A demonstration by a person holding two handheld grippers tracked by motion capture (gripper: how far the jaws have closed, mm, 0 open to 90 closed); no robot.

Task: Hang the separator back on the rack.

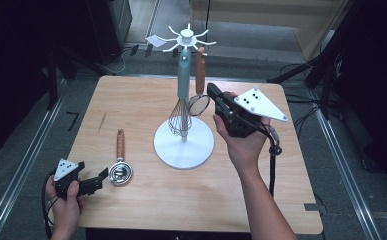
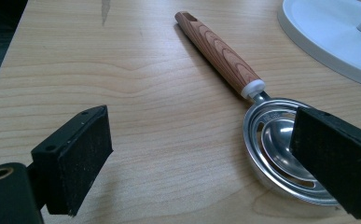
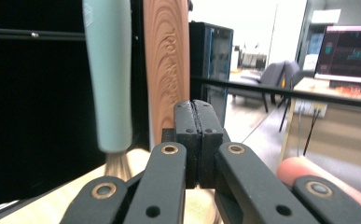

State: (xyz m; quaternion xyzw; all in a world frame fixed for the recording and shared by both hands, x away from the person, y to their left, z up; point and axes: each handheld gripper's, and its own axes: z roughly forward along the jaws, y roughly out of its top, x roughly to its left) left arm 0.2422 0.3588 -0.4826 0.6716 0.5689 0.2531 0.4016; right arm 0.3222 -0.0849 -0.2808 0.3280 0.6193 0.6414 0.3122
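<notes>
Table [image 1: 146, 210]: a white rack [image 1: 184, 145] stands at its middle, with a whisk [image 1: 180, 117] and a wooden-handled strainer [image 1: 199, 102] hanging from it.

Your right gripper [image 1: 212, 91]: jaws pressed flat together with nothing between them, tips just beside the strainer's wooden handle [image 3: 166, 65].

Your left gripper [image 1: 103, 174]: jaws spread wide and grasping nothing, low at the near left corner.

Egg separator [image 2: 281, 140]: lies flat on the table, its bowl just beside one left pad, its wooden handle pointing away.

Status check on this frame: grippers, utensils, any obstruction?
Left gripper open beside the wood-handled steel strainer spoon on the table. Right gripper shut, empty, by the wood-handled strainer hanging on the white rack. Nothing blocking.
</notes>
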